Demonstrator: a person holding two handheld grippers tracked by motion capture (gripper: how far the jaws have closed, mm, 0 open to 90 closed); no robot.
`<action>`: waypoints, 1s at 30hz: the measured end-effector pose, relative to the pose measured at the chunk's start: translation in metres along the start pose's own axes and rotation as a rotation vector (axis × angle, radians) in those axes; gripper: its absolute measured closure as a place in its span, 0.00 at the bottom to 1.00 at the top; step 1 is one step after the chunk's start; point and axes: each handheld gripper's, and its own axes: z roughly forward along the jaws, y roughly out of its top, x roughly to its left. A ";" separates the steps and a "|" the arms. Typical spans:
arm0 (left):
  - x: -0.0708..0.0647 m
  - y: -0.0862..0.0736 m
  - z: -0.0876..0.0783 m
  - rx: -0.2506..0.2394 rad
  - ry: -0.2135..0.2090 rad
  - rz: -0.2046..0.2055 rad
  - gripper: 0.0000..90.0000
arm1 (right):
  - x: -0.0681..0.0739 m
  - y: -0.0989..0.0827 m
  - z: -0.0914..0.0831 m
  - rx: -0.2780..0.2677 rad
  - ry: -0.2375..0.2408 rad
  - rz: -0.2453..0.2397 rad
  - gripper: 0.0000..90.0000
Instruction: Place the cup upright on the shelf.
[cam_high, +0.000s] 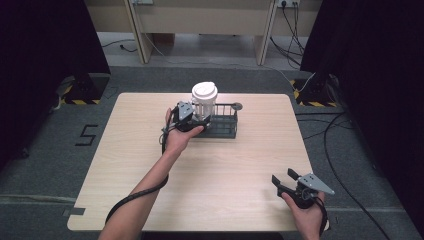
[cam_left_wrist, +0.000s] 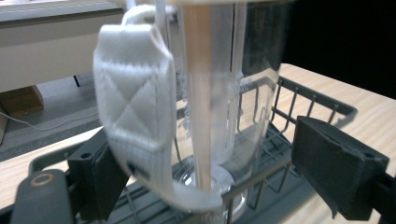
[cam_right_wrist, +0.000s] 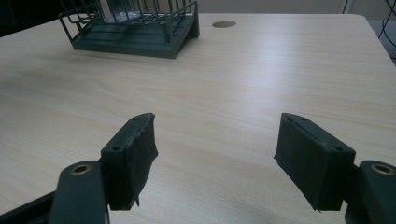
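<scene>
The bottle (cam_high: 204, 102) stands upright in the rack (cam_high: 222, 127). Your left gripper (cam_high: 192, 116) sits at the rack's left end, jaws spread around the bottle. Your right gripper (cam_high: 283, 179) rests released, well apart from the rack.

1 bottle (cam_high: 205, 100), 1 wire rack (cam_high: 223, 128), 2 hand-held grippers

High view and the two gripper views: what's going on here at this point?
A person works at a wooden table with a gripper in each hand. The left gripper is at a clear bottle with a white lid that stands in a dark wire rack at the far side; its jaws sit on either side of the bottle, with a gap showing on one side. A white fabric strap hangs from the bottle. The right gripper rests open and empty near the table's near right corner.
</scene>
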 end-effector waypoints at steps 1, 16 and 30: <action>0.000 -0.001 -0.003 -0.001 -0.001 0.006 0.16 | 0.000 0.000 0.000 0.000 0.000 0.000 0.32; 0.003 -0.005 -0.035 -0.004 -0.026 0.046 0.16 | 0.000 0.000 0.000 0.000 -0.005 -0.001 0.32; 0.004 -0.013 -0.065 -0.007 -0.040 0.053 0.16 | 0.001 0.000 0.000 -0.002 -0.009 -0.004 0.32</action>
